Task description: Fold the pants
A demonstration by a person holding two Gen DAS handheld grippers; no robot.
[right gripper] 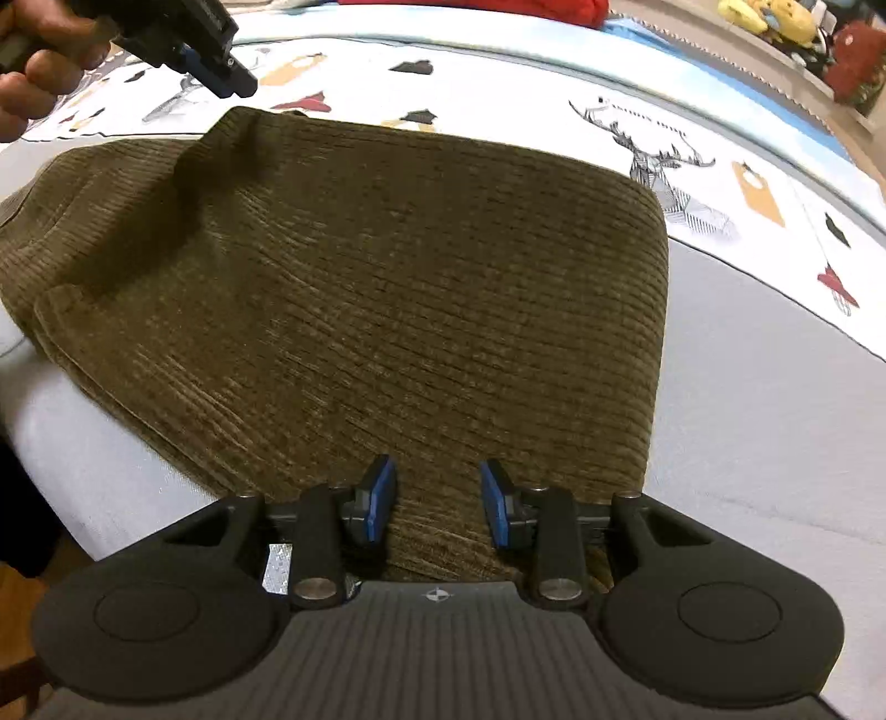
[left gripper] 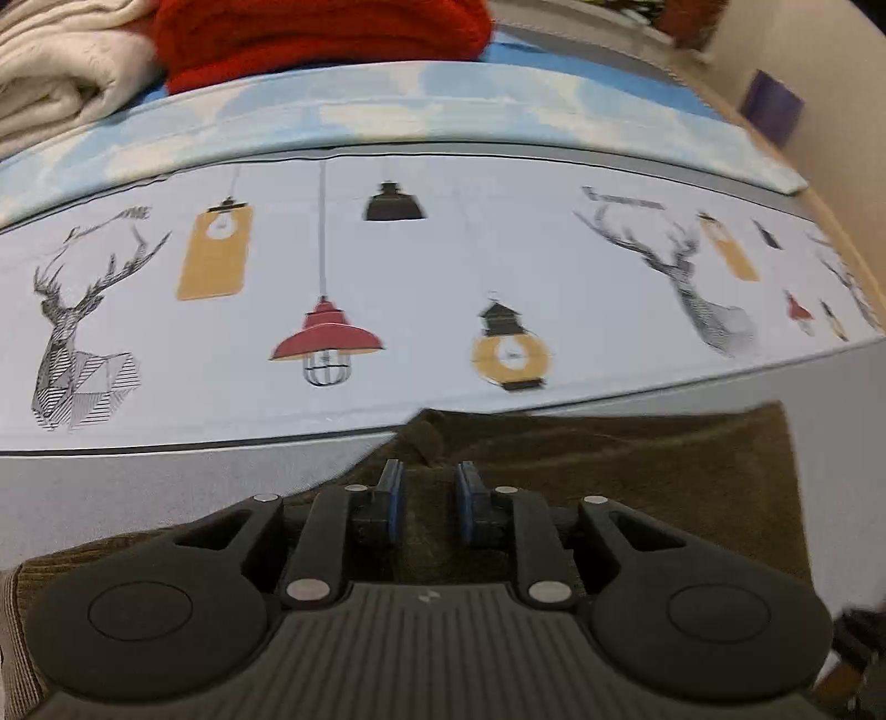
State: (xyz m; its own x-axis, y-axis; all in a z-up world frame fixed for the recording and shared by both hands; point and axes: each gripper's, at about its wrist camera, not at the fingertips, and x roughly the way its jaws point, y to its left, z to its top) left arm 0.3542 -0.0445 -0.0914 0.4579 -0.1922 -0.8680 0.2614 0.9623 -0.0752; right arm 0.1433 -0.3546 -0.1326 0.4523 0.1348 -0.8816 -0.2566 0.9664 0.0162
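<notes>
Olive-brown corduroy pants [right gripper: 360,288] lie folded in a thick block on a grey sheet [right gripper: 775,399]; they also show in the left wrist view [left gripper: 609,471]. My right gripper [right gripper: 437,493] is open over the near edge of the pants, with blue pads [right gripper: 379,495] apart and nothing between them. My left gripper [left gripper: 429,493] is open just above the pants' far left corner, pads [left gripper: 394,493] a little apart and empty. It also shows in the right wrist view [right gripper: 221,69], held by a hand above that raised corner.
A printed bedcover with deer and lamps [left gripper: 387,277] lies beyond the pants. A red knit [left gripper: 321,39] and a cream blanket [left gripper: 61,72] are piled at the far edge. Toys [right gripper: 775,16] sit far right. The bed's near edge [right gripper: 66,498] drops off at the left.
</notes>
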